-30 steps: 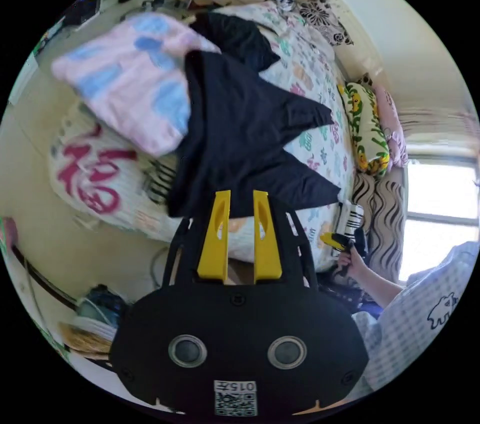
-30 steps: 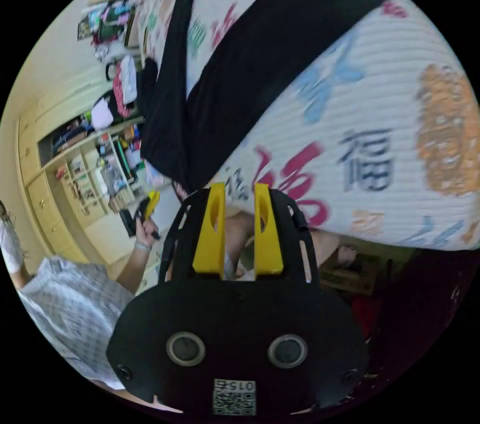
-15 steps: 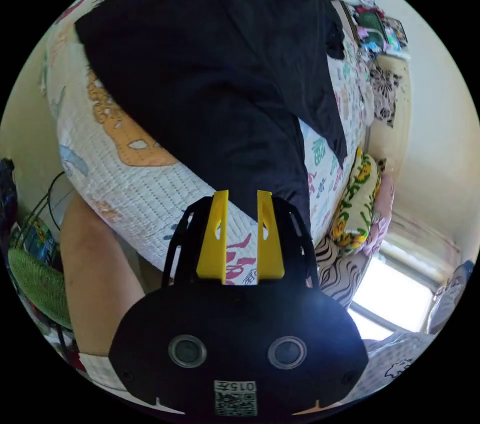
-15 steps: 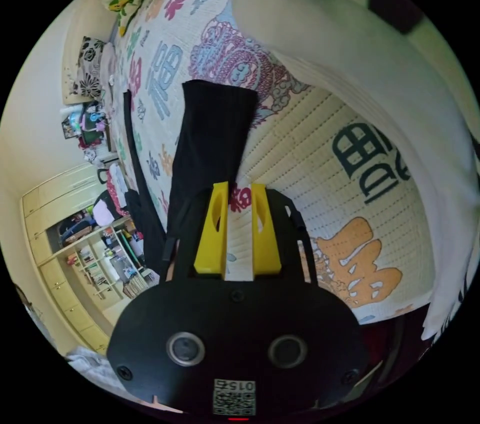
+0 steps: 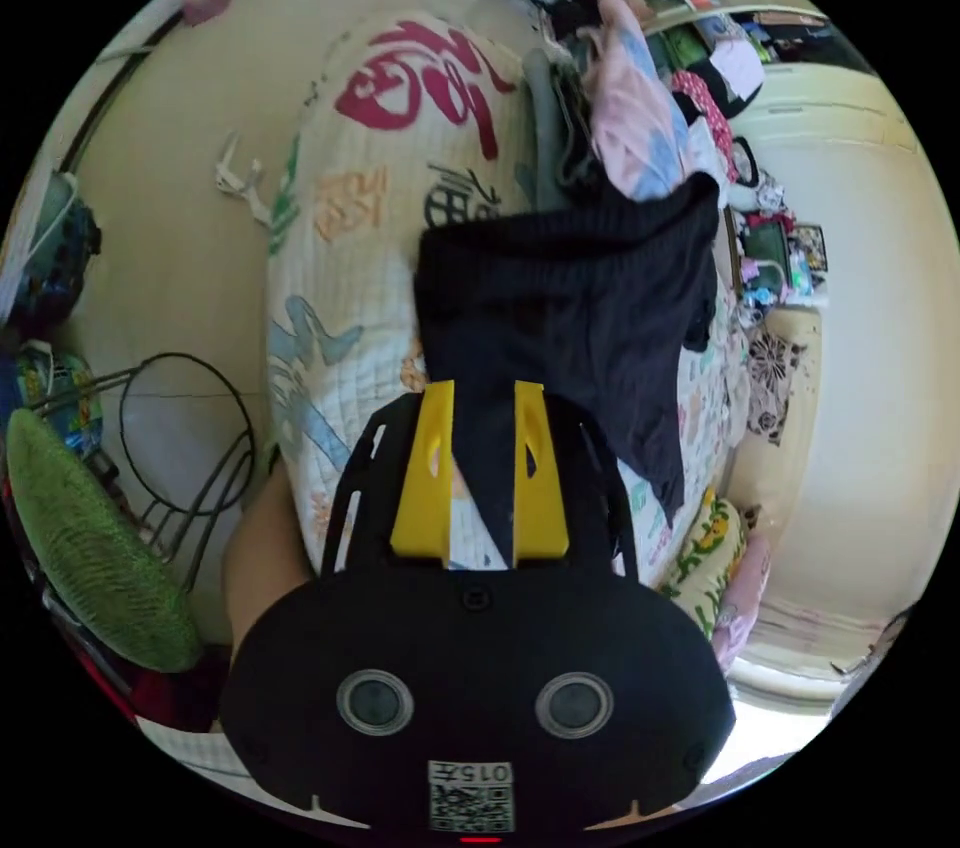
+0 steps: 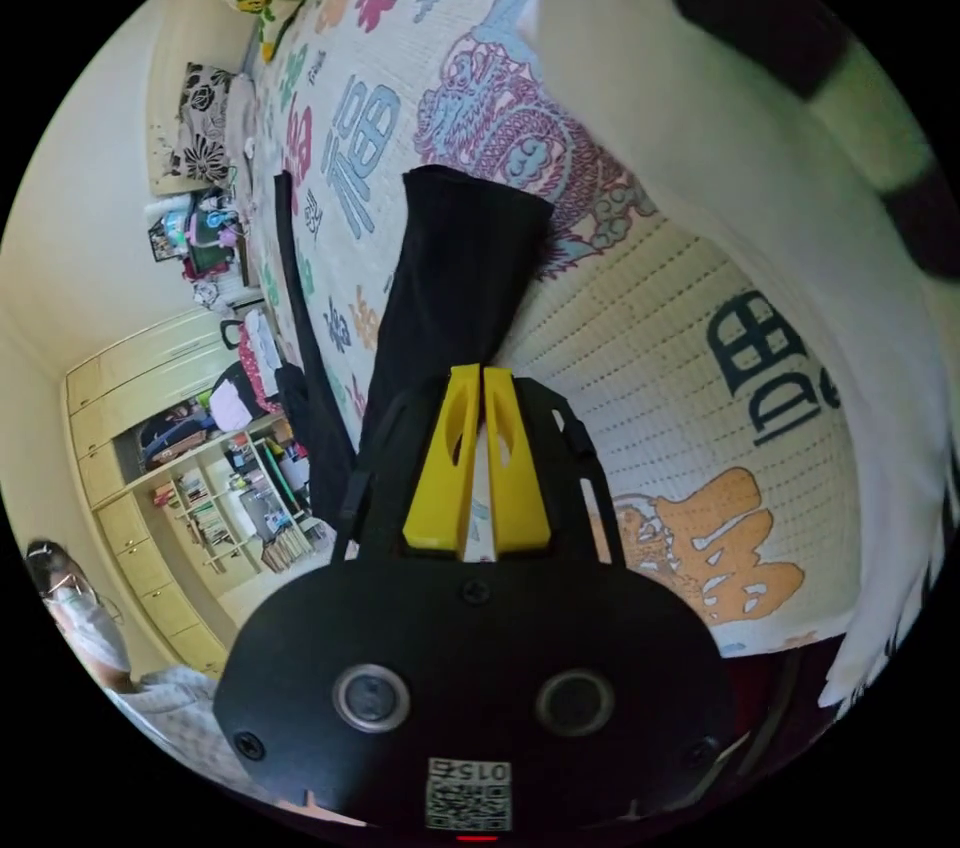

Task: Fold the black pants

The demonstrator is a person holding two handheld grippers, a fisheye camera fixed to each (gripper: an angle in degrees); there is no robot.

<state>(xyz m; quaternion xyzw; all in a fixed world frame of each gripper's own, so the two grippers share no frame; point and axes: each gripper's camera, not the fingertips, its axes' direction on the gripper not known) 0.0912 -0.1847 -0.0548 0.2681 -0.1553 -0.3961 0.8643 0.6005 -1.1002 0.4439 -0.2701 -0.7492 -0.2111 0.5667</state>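
Note:
The black pants (image 5: 560,288) lie on a patterned quilt (image 5: 340,248) on a bed. Their ribbed waistband end faces my left gripper (image 5: 484,393), whose yellow jaws stand open with a strip of the black cloth lying between them. In the right gripper view one pant leg (image 6: 460,268) stretches away across the quilt (image 6: 680,368). A second thin black strip (image 6: 295,288) runs beside it. My right gripper (image 6: 481,375) has its jaws nearly together on the near edge of that leg.
A pink and blue garment (image 5: 630,118) sits on a pile beyond the waistband. A wire stand (image 5: 190,448) and a green cushion (image 5: 90,538) are on the floor beside the bed. Shelves (image 6: 210,488) and a person (image 6: 80,608) are across the room. Pillows (image 5: 700,558) lie along the wall.
Both cameras have swung a lot. The right jaws have gone from open to closed on the pant leg's edge. The left gripper now faces the waistband, jaws still open.

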